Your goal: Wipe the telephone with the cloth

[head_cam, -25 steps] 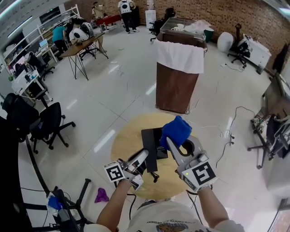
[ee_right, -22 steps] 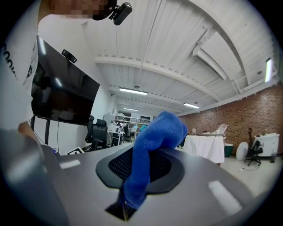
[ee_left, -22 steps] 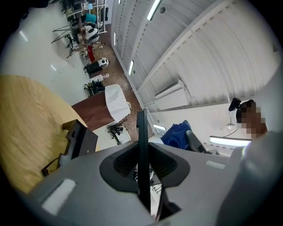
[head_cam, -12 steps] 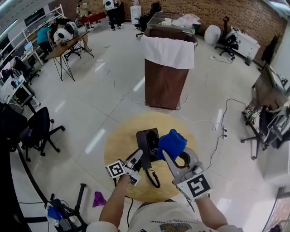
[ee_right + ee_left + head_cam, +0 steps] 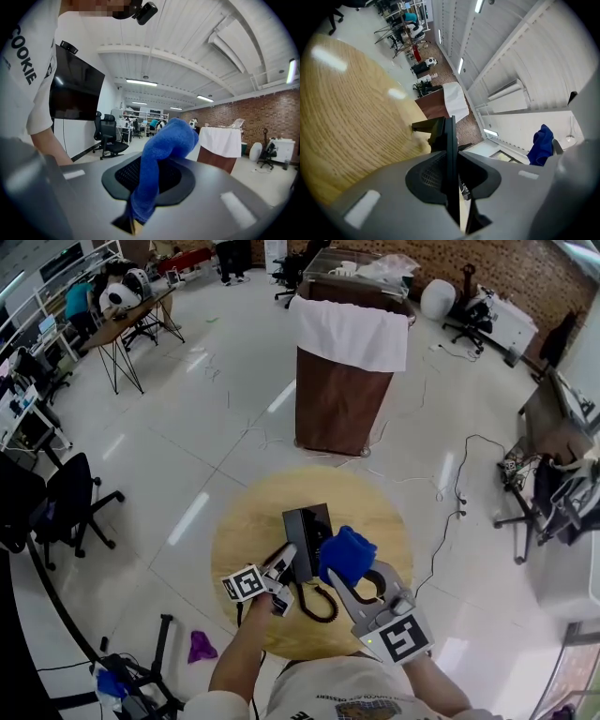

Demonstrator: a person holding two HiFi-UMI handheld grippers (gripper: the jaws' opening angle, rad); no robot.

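Observation:
A black telephone lies on the round wooden table, its coiled cord trailing toward me. My left gripper is shut on the phone's thin near-left edge. In the left gripper view that black edge stands clamped between the jaws. My right gripper is shut on a bunched blue cloth, which rests at the phone's right side. In the right gripper view the cloth sticks up out of the jaws. Whether it presses on the phone I cannot tell.
A brown bin with a white liner stands just beyond the table. Office chairs are at the left and a purple rag lies on the floor near my left side. Cables run over the floor at the right.
The blue cloth has come down and toward me, from above the phone's top to its right side. The left gripper keeps its hold on the phone.

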